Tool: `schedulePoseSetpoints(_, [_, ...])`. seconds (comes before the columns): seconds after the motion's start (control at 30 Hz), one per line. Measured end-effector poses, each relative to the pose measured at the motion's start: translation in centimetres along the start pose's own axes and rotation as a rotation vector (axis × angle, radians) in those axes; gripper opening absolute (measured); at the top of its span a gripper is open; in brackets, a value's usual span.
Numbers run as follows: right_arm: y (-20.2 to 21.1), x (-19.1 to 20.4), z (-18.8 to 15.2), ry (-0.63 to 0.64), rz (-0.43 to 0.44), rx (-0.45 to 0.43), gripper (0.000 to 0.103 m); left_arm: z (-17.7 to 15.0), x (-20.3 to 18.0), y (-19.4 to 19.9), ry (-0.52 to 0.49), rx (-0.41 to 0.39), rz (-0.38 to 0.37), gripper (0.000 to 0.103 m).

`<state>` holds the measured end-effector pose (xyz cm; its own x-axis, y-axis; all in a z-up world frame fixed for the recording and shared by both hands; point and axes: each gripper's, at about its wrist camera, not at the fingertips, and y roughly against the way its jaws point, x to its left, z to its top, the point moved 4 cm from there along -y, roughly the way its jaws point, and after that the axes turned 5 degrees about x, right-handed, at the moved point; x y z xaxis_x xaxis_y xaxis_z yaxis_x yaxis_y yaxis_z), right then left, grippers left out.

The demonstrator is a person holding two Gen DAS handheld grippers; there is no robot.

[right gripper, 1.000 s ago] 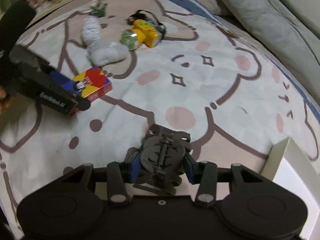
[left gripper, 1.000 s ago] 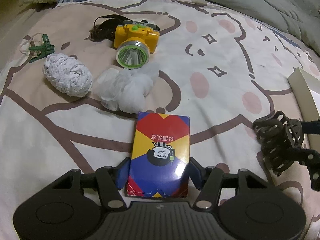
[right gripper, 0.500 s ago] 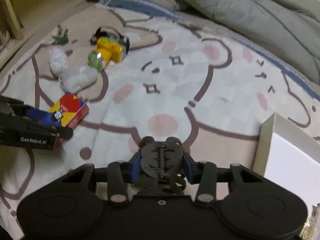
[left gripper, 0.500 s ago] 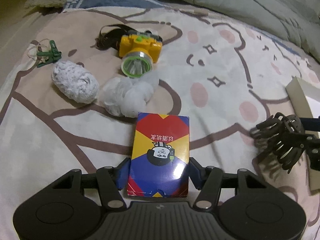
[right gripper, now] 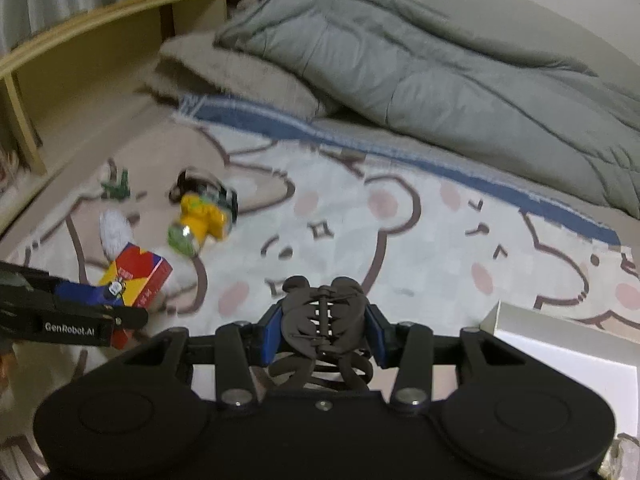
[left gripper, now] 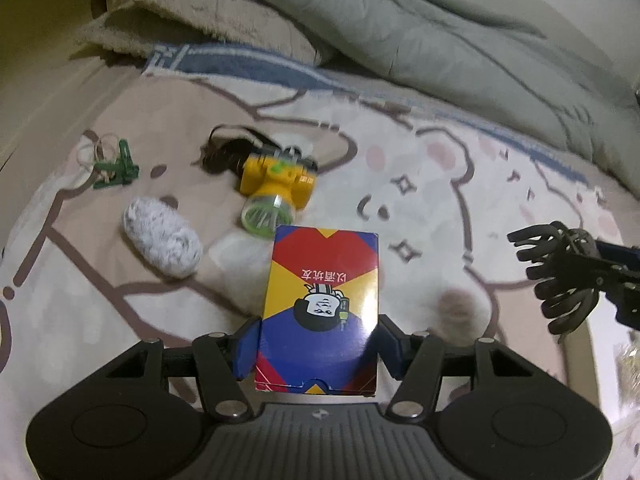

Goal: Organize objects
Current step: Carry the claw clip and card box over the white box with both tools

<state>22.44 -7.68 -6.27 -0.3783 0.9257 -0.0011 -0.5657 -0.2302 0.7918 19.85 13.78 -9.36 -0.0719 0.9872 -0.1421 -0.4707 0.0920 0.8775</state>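
Observation:
My left gripper [left gripper: 318, 344] is shut on a red, yellow and blue card box [left gripper: 322, 300], lifted above the bed; the same box [right gripper: 134, 276] shows at the left of the right wrist view. My right gripper [right gripper: 322, 330] is shut on a dark brown claw hair clip [right gripper: 322, 320], also held above the bed; that clip [left gripper: 556, 272] hangs at the right edge of the left wrist view. On the cartoon bedsheet [left gripper: 420, 184] lie a yellow headlamp [left gripper: 276, 188], a white fuzzy roll [left gripper: 160, 236] and a green clip with rubber bands [left gripper: 116, 164].
A white open box [right gripper: 560, 344] stands at the lower right, by the right gripper. A grey duvet [right gripper: 420, 60] and a beige blanket [right gripper: 224, 76] are piled at the far side. A wooden shelf [right gripper: 80, 40] runs along the left of the bed.
Both grippers have risen off the bed with the card box and the hair clip held. The views tilted up, so the duvet and shelf have come into sight.

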Motion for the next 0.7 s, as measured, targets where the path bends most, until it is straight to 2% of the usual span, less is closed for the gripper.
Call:
schedulePoseSetpoints(0.2, [0.9, -0.6, 0.6, -0.011, -0.005, -0.073, 0.045, 2.0, -1.8, 0.9, 0.025, -0.053, -0.020, 0.060])
schedulePoseSetpoints(0.4, [1.6, -2.2, 0.2, -0.017, -0.029, -0.089, 0.045, 3.3, -4.4, 1.3, 0.004, -0.086, -0.031, 0.060])
schedulePoseSetpoints(0.7, [4.6, -7.7, -1.3, -0.077, -0.070, -0.130, 0.045, 3.7, -10.3, 1.5, -0.074, -0.118, -0.066, 0.060])
